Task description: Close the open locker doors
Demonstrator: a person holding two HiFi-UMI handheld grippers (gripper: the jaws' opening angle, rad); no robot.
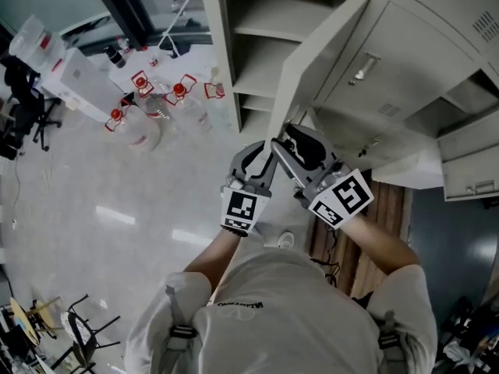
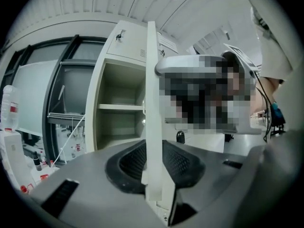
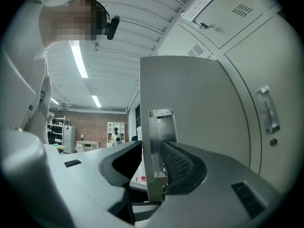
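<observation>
An open grey locker door [image 1: 312, 61] swings out from a compartment with bare shelves [image 1: 261, 29], its free edge towards me. My left gripper [image 1: 261, 158] is at that edge. In the left gripper view the thin door edge [image 2: 152, 103] stands upright between the pads [image 2: 130, 163], which close on it from both sides. My right gripper [image 1: 284, 142] is at the same edge, just right of the left one. In the right gripper view the door's latch edge [image 3: 159, 141] stands between the jaws [image 3: 152, 167], with a clear gap to the left pad [image 3: 124, 163].
Closed locker doors [image 1: 390, 61] fill the wall to the right of the open one. Another grey panel with a handle [image 1: 468, 166] juts out at the far right. Several red-capped bottles [image 1: 148, 100] stand on the pale floor at left, and wooden boards [image 1: 386, 209] lie below the lockers.
</observation>
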